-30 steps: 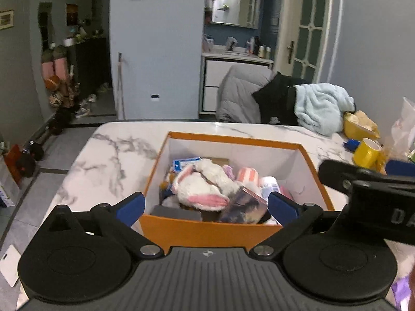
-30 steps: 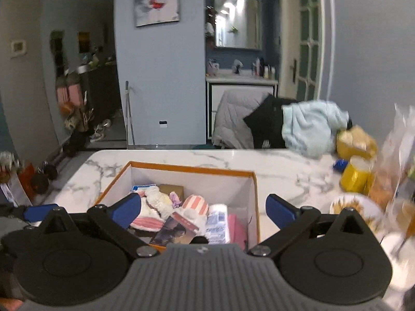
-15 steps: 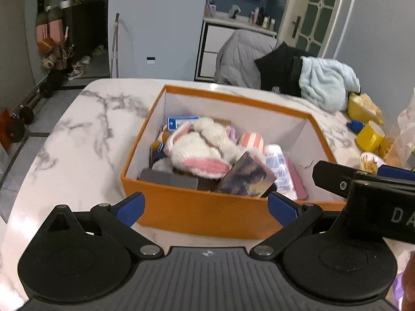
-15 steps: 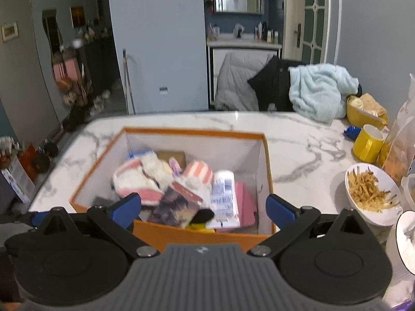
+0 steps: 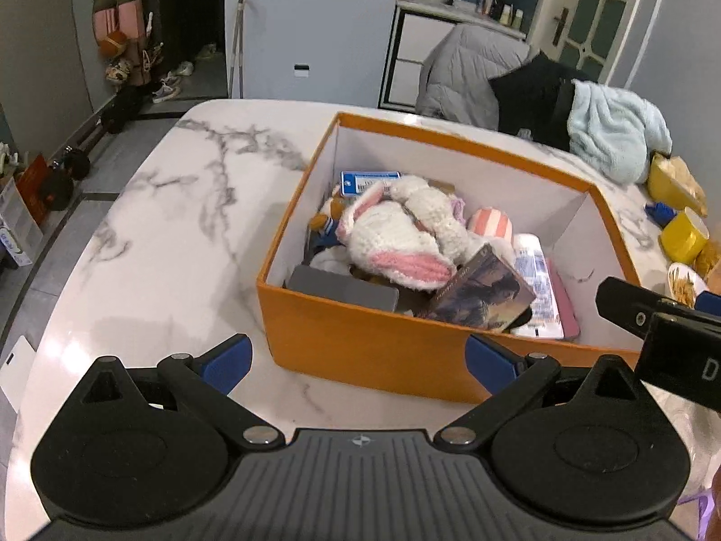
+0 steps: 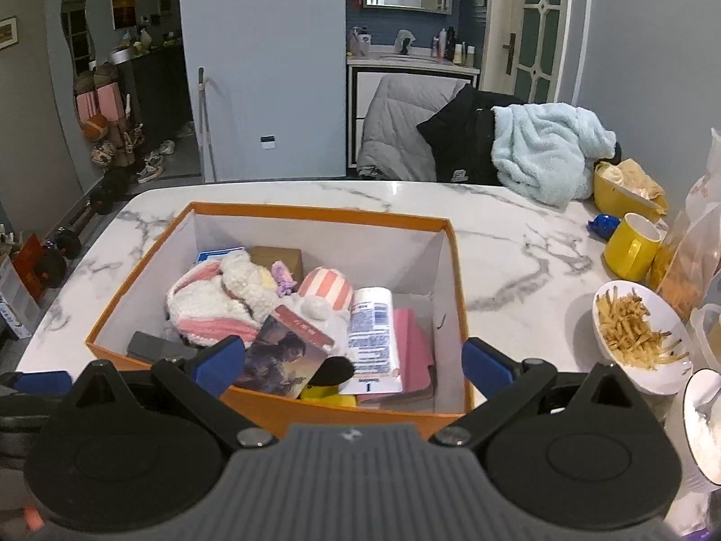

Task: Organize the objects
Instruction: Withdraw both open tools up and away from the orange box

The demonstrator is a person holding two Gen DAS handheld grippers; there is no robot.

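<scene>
An orange box (image 5: 369,351) stands on the marble table, also seen in the right wrist view (image 6: 315,218). It holds a white and pink plush toy (image 5: 396,234), a book (image 5: 482,293), a white tube (image 6: 374,333), a pink case (image 6: 414,351) and a grey case (image 5: 342,288). My left gripper (image 5: 358,360) is open and empty in front of the box's near wall. My right gripper (image 6: 351,365) is open and empty above the box's near edge. The right gripper's body shows at the right of the left wrist view.
A yellow mug (image 6: 631,248), a yellow bowl (image 6: 626,194), a white bowl of fries (image 6: 640,338) and snack bags stand at the table's right. Chairs draped with a grey coat and a light blue blanket (image 6: 545,158) are behind the table. The table's left edge drops to the floor.
Both grippers have risen and tilted down, so the box's contents show more from above. Both stay open and empty. Nothing in the box has moved.
</scene>
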